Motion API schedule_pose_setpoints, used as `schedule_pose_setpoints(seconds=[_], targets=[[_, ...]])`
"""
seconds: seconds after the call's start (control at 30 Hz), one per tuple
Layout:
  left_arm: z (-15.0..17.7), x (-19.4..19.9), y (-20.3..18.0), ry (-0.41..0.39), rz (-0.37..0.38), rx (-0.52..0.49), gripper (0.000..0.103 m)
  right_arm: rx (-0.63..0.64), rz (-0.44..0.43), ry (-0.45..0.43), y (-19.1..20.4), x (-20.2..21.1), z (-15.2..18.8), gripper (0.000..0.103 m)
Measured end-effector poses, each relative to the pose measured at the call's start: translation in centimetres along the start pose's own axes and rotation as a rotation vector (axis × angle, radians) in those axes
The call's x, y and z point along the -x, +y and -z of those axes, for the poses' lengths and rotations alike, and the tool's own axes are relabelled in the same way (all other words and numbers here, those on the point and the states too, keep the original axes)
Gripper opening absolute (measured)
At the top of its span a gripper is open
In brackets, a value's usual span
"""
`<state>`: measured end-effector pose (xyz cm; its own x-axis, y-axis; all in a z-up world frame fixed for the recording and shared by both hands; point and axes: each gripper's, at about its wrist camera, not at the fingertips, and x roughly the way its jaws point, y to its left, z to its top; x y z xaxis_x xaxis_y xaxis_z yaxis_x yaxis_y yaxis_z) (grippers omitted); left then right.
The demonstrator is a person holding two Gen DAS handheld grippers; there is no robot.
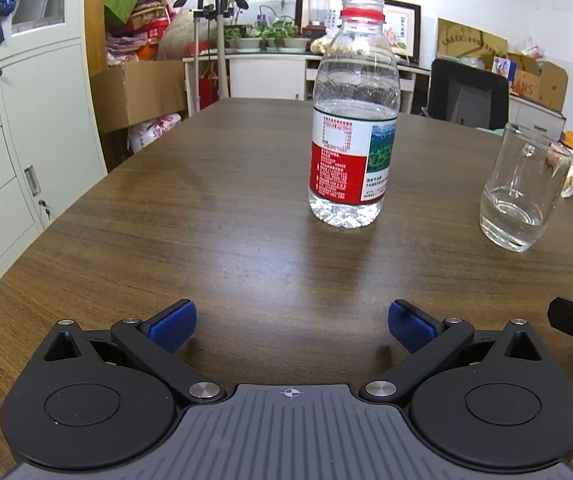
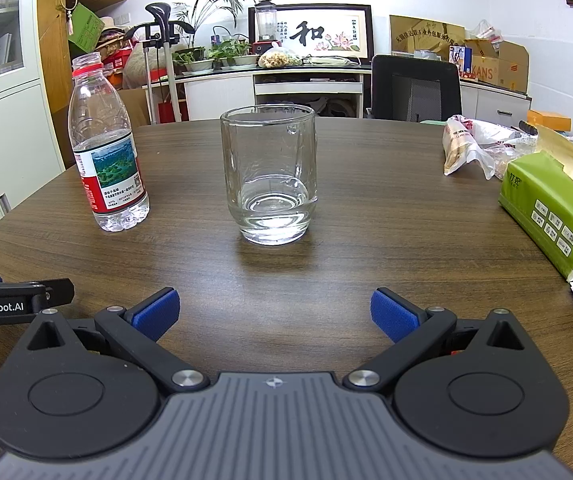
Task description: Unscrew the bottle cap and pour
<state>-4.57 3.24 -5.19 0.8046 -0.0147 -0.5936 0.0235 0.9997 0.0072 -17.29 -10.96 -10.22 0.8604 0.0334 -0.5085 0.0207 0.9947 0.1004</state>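
Note:
A clear plastic water bottle with a red and white label stands upright on the wooden table. It has no cap on; only a red ring sits under its open mouth. It holds some water. It also shows in the right wrist view. A glass mug with a little water stands to its right, also in the right wrist view. My left gripper is open and empty, short of the bottle. My right gripper is open and empty, short of the mug. No cap is in view.
A green tissue pack and plastic bags lie at the right of the table. A black chair stands behind the table. White cabinets line the left wall. Part of the left gripper shows beside the right one.

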Motion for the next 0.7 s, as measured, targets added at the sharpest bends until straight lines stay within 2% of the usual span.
schedule_pose_setpoints(seconds=[0.47,0.7], targets=[[-1.0,0.7,0.9,-0.034,-0.002,0.019,0.103,-0.005,-0.011,0.005,-0.1,-0.1,-0.1,0.102],[-1.9,0.3,2.4,0.015,0.104,0.067,0.103,-0.009,-0.021,0.007,-0.2,0.0,0.0,0.102]])
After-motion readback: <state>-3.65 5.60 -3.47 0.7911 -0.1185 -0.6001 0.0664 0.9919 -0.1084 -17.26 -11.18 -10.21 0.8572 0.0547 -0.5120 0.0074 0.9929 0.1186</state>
